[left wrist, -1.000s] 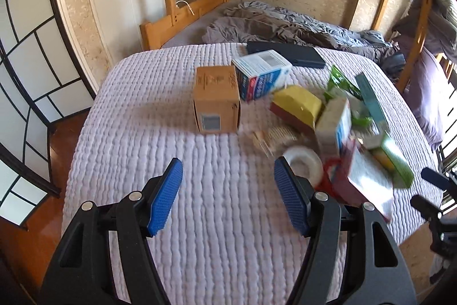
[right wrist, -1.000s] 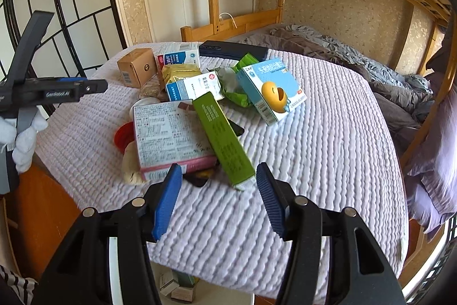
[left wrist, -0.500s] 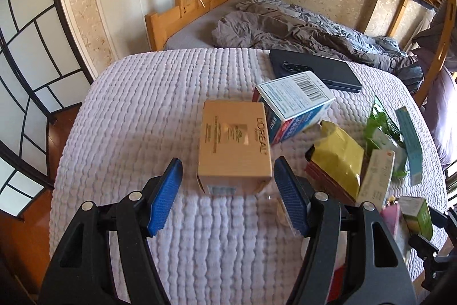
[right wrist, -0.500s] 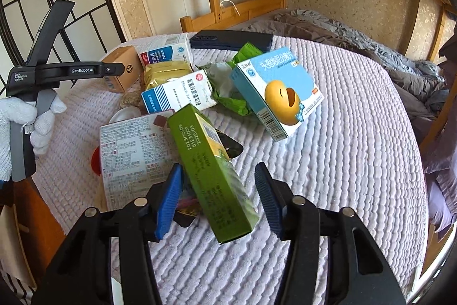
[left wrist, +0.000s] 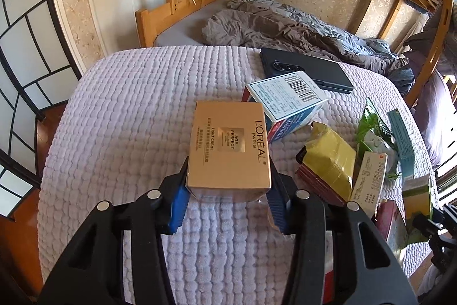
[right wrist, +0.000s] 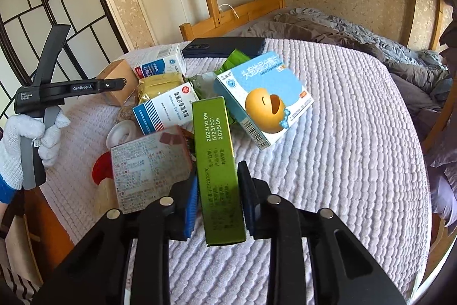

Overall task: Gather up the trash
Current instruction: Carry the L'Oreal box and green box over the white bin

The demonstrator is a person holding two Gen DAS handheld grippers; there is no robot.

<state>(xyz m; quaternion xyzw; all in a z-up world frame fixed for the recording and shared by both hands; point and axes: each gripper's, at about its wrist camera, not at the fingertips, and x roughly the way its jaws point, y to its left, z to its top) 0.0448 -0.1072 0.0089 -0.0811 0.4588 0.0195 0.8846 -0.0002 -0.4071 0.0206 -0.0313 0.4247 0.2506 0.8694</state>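
Both claws closed, two boxes gripped: left claw point(left wrist: 227, 192), gold box point(left wrist: 230, 145), right claw point(right wrist: 218, 200), green box point(right wrist: 218, 162)

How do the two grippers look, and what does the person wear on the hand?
Both the left gripper and the right gripper have black plastic arms with silver round bolts and ribbed blue pads. The left one's black body bears white lettering. The hand wears a white knit glove with a blue cuff.

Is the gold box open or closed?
Closed. The gold box lies flat on the bedspread, all its visible faces whole, no flap lifted.
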